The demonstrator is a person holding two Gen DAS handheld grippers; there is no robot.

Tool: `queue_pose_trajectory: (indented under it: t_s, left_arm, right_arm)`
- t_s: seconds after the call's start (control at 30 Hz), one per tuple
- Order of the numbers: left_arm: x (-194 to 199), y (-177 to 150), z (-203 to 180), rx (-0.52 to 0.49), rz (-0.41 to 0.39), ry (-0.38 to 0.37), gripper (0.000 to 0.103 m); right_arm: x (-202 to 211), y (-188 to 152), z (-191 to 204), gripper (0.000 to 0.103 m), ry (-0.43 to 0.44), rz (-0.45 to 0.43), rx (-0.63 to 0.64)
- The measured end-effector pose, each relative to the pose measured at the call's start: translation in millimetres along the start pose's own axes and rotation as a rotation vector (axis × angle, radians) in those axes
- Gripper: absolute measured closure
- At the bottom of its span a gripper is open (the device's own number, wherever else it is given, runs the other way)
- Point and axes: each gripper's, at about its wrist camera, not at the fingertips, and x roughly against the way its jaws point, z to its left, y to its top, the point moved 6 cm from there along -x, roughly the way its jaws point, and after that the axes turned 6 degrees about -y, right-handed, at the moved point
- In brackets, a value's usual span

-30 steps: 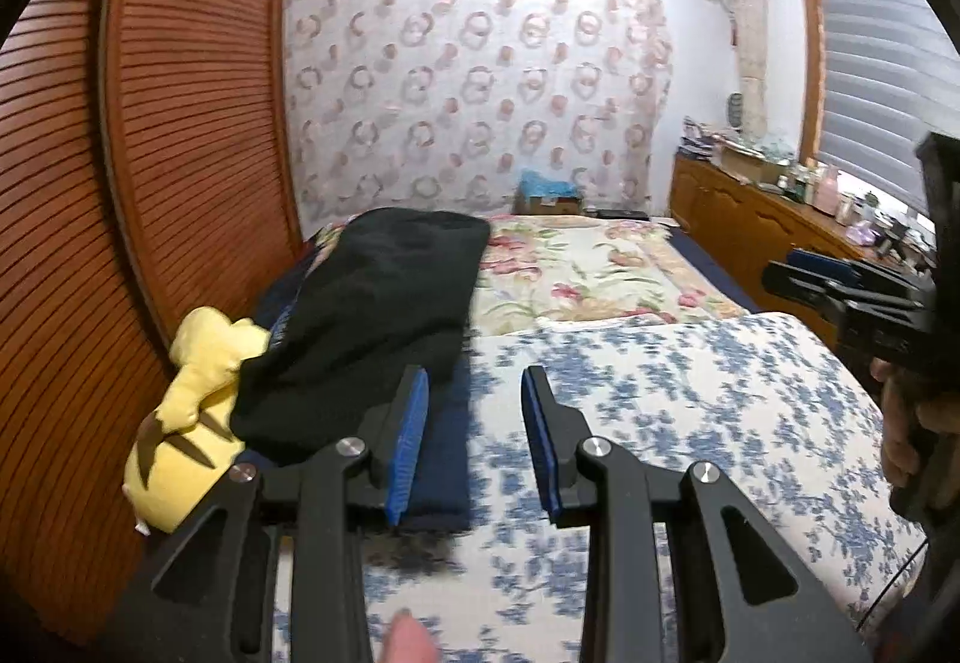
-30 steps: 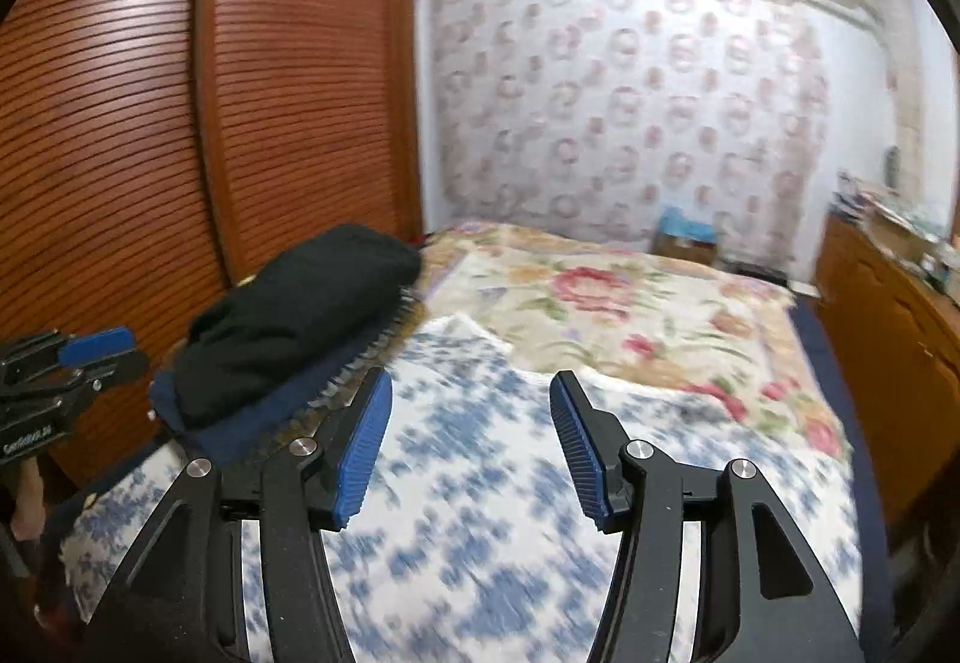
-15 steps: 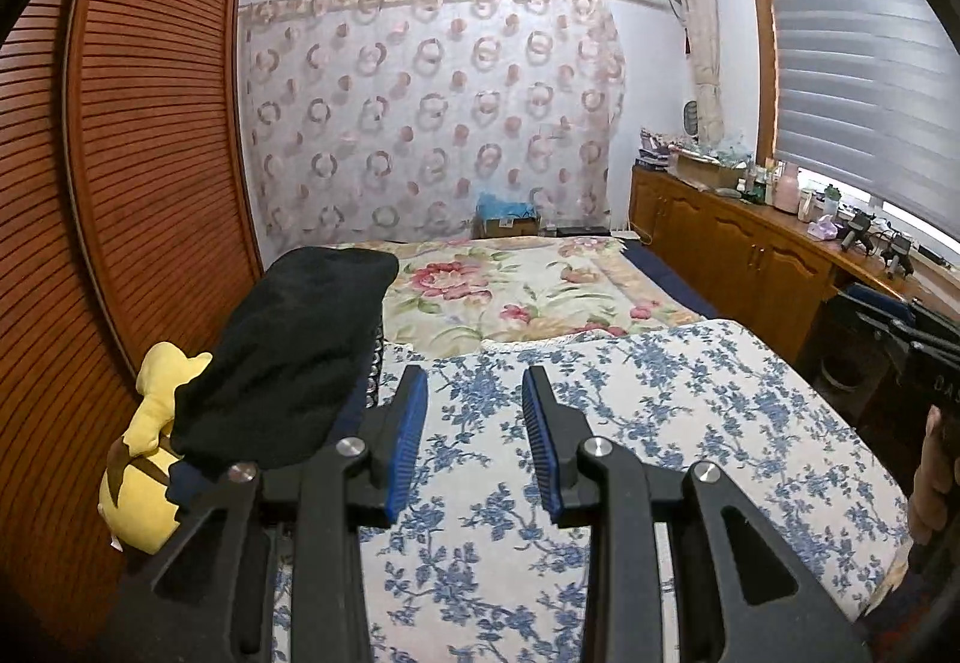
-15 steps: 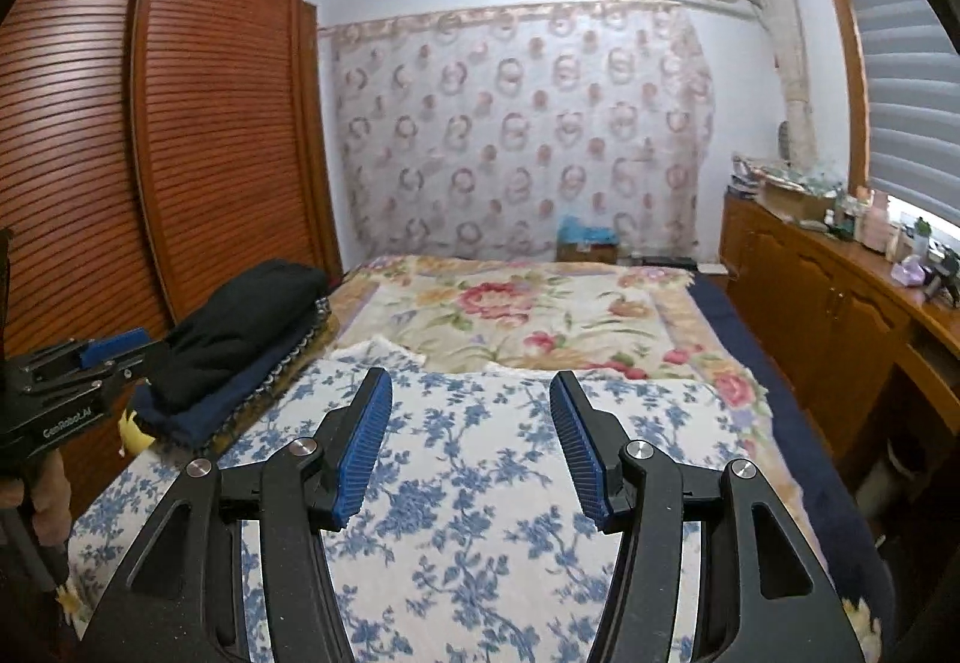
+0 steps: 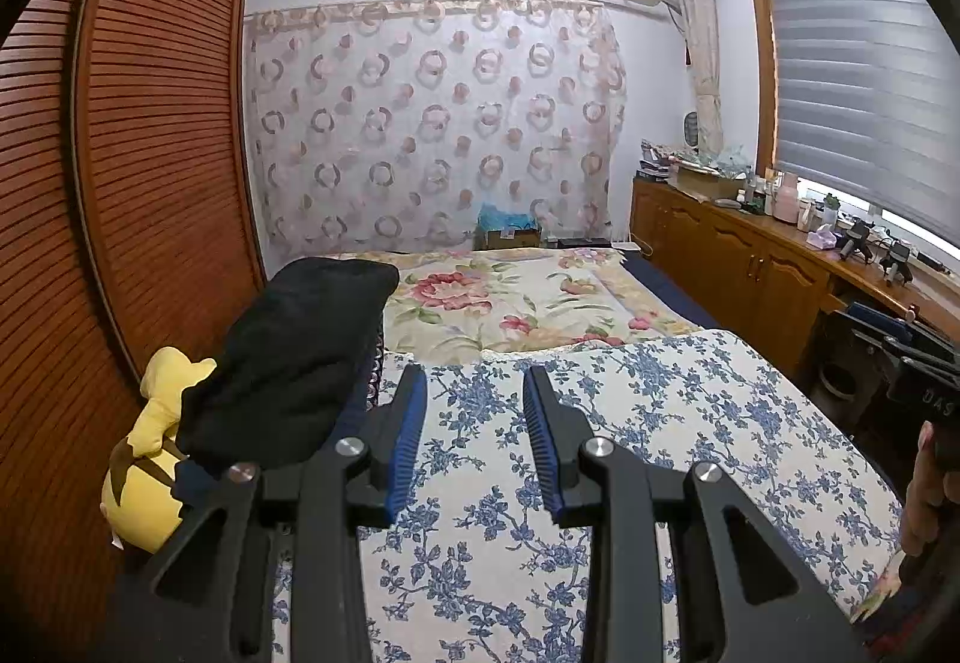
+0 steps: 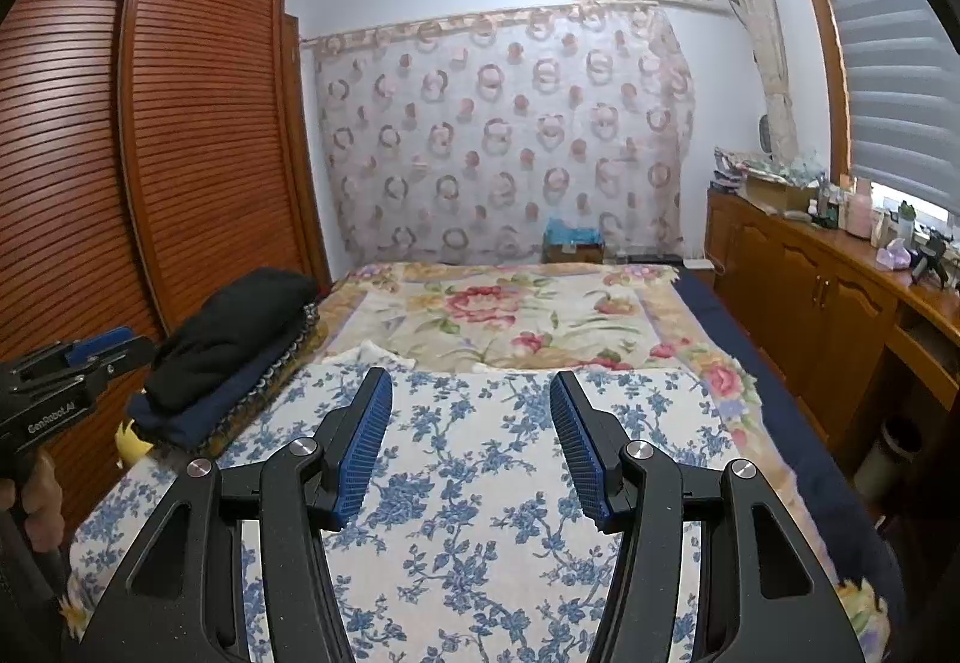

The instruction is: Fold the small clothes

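Observation:
A stack of folded dark clothes, black on top of navy (image 5: pixel 288 363), lies on the left side of the bed; it also shows in the right wrist view (image 6: pixel 228 339). My left gripper (image 5: pixel 474 393) is open and empty, held above the blue-flowered bedspread (image 5: pixel 660 423), right of the stack. My right gripper (image 6: pixel 471 393) is open and empty above the same bedspread (image 6: pixel 480 513). The left gripper also shows at the left edge of the right wrist view (image 6: pixel 78 363). No loose garment shows on the bedspread.
A yellow plush toy (image 5: pixel 150 459) lies by the wooden wardrobe (image 5: pixel 120 183) at the bed's left. A rose-patterned blanket (image 5: pixel 510 303) covers the far bed. A wooden counter with clutter (image 5: pixel 780 255) runs along the right under the window.
Both grippers have risen and pulled back from the bed, so more of the room shows. Both stay open and empty.

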Motion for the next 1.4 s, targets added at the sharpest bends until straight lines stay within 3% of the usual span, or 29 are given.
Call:
queue_pose_trajectory:
  t_s: [1.4]
  left_arm:
    - [21, 9, -2, -0.003, -0.044, 0.014, 0.070]
  right_arm:
    - [2, -4, -7, 0.047, -0.006, -0.008, -0.002]
